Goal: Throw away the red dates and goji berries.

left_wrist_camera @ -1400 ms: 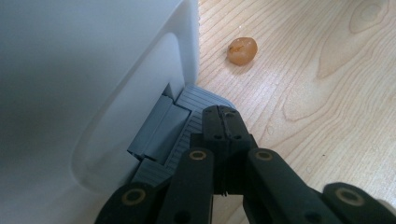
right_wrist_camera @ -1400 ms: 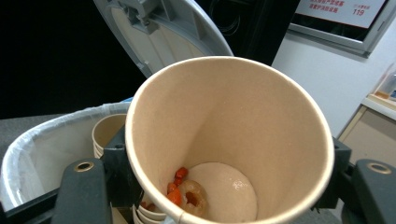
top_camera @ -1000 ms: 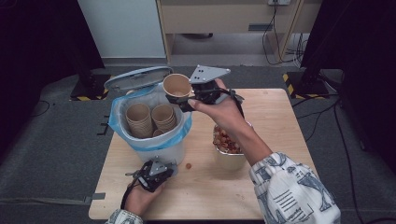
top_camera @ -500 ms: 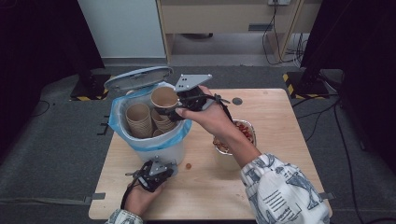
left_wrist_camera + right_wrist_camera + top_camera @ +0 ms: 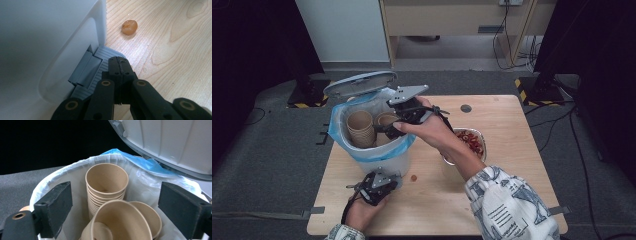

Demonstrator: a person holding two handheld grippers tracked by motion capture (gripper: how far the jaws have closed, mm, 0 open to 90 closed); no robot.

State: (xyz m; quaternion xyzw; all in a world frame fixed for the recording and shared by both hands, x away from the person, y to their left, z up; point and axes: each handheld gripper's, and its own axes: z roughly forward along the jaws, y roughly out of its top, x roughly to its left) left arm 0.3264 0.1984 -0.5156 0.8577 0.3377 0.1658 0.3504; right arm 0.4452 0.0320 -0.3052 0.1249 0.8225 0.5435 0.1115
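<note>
A white pedal bin (image 5: pixel 379 161) with a blue liner stands at the table's left, its grey lid (image 5: pixel 359 83) raised. Inside is a tall stack of brown paper cups (image 5: pixel 360 126) (image 5: pixel 107 180), and beside it a tilted cup (image 5: pixel 122 222) resting on other cups. My right gripper (image 5: pixel 393 124) (image 5: pixel 120 207) hangs over the bin's mouth, open, its pads (image 5: pixel 56 207) wide apart on either side of the tilted cup and not touching it. My left gripper (image 5: pixel 377 179) (image 5: pixel 120 62) is shut, with its tips pressed on the bin's grey foot pedal (image 5: pixel 87 67).
A container of red food (image 5: pixel 469 142) sits on the wooden table (image 5: pixel 512 200), just right of my right forearm. A small orange-brown morsel (image 5: pixel 413 177) (image 5: pixel 129 26) lies by the bin's base. The raised lid (image 5: pixel 170 142) overhangs the bin's far side.
My right gripper carried a paper cup left and down into the bin's mouth and opened, so the cup now lies in the bin. The left gripper stayed on the pedal.
</note>
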